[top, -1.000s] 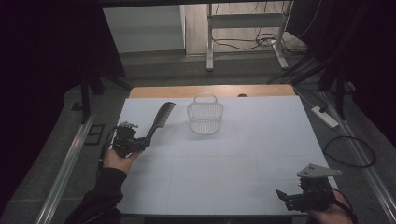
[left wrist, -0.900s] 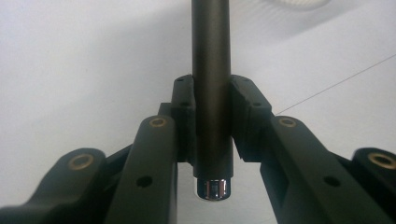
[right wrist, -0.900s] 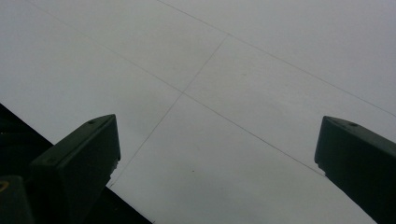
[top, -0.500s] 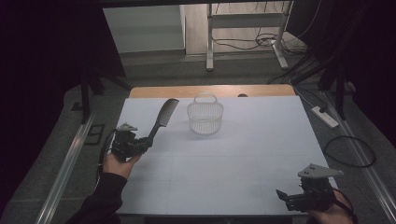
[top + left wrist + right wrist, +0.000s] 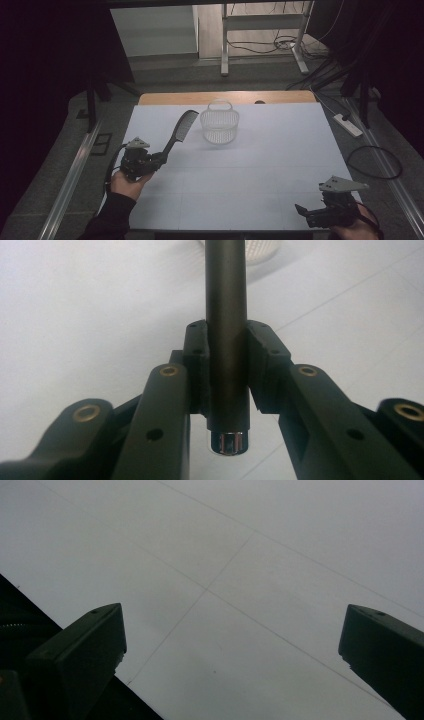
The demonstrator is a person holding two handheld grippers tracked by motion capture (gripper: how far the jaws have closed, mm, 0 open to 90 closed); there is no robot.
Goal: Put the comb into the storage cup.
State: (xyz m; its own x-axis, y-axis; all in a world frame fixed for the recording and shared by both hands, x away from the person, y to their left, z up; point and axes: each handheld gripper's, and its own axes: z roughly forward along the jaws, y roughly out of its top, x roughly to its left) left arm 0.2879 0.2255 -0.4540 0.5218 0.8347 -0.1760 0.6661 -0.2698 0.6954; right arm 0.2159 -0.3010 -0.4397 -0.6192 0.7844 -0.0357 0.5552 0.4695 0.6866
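Note:
A dark comb (image 5: 179, 132) with a long handle is lifted off the white table (image 5: 260, 165), its toothed end pointing up toward the basket. My left gripper (image 5: 161, 157) is shut on the handle at the table's left side. In the left gripper view the pads press on both sides of the dark handle (image 5: 226, 325), whose shiny end cap pokes out below. A white mesh basket (image 5: 219, 124) with a hoop handle stands at the back middle, its rim showing as basket (image 5: 255, 251). My right gripper (image 5: 303, 212) hovers open at the front right corner, right gripper (image 5: 230, 645) with nothing between its jaws.
A wooden strip (image 5: 225, 97) runs along the table's far edge. Metal rails flank the table on both sides. A power strip (image 5: 348, 125) and cables lie on the floor at the right. Thin seam lines cross the white surface.
My left gripper has carried the comb a little toward the middle of the table and slightly upward. The right gripper has stayed where it was.

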